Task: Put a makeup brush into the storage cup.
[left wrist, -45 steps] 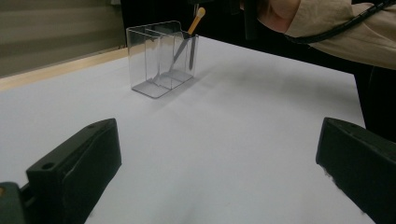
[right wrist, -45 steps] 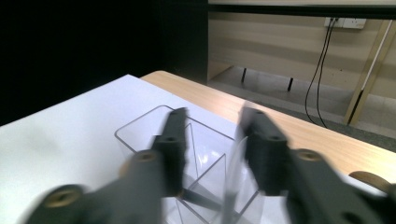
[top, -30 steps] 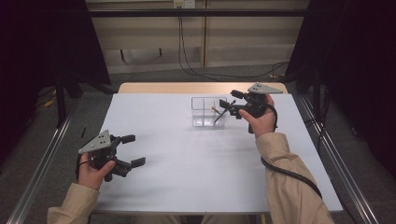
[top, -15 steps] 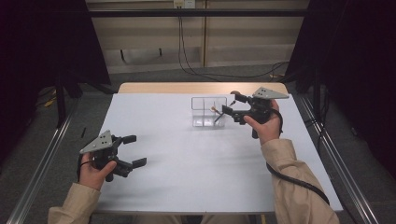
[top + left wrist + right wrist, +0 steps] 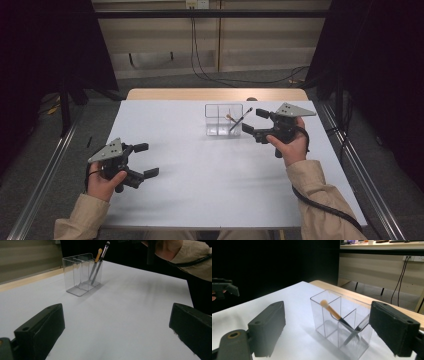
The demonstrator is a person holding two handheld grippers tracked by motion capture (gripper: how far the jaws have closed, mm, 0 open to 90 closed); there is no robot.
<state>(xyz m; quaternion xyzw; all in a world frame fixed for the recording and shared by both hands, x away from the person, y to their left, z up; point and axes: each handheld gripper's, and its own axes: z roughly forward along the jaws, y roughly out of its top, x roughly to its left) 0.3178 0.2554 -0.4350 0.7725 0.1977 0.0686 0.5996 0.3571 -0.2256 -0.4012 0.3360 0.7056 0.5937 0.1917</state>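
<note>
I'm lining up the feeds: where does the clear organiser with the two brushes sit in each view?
High view: the clear organiser stands at the far middle of the white table, just left of the right gripper.
Left gripper view: upper left of centre, beyond its own fingers.
Right gripper view: centre right, between its two open fingers, close up.
Shared landmark: the orange-tipped brush leaning inside.

A white-topped bench [image 5: 200, 190] with a wooden far edge [image 5: 215, 94] stands on grey floor [image 5: 165, 82]. At twelve o'clock, a beige panelled wall [image 5: 260, 47] with hanging black cables [image 5: 195, 45]; black curtains [image 5: 45, 45] at nine and three.
</note>
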